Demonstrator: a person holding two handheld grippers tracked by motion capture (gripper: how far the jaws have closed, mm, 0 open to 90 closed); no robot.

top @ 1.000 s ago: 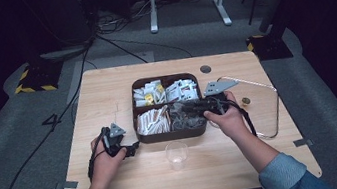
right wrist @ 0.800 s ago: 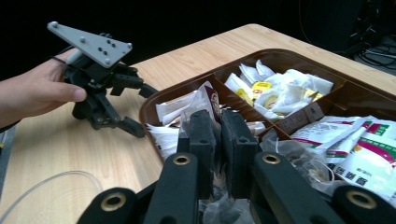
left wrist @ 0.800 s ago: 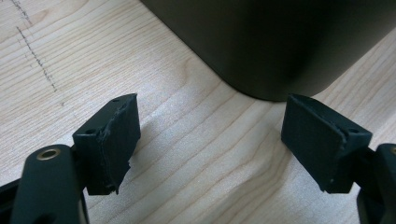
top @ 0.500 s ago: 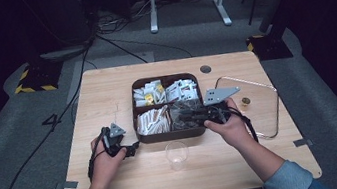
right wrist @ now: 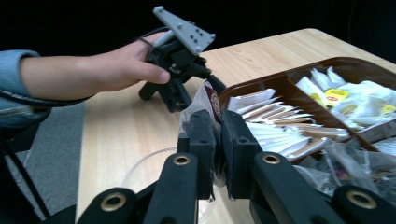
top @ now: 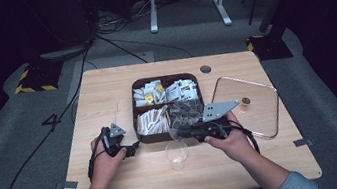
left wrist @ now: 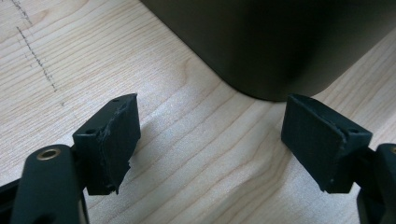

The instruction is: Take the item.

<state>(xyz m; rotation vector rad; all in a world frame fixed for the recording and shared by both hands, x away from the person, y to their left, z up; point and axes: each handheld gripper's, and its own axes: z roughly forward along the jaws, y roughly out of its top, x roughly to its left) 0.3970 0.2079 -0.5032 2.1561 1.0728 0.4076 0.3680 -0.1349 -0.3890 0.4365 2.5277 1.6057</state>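
The right gripper (right wrist: 212,140), jaws clamped on a small clear-wrapped tea sachet (right wrist: 208,99), has carried it from the brown divided tray (top: 136,122) toward the clear plastic cup (top: 177,155) (at six o'clock of the tray); dropping seems next.

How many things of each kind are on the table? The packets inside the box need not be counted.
Divided box: 1
Clear lid: 1
Clear cup: 1
Packet held by right gripper: 1
Grippers, left and right: 2
Total: 6
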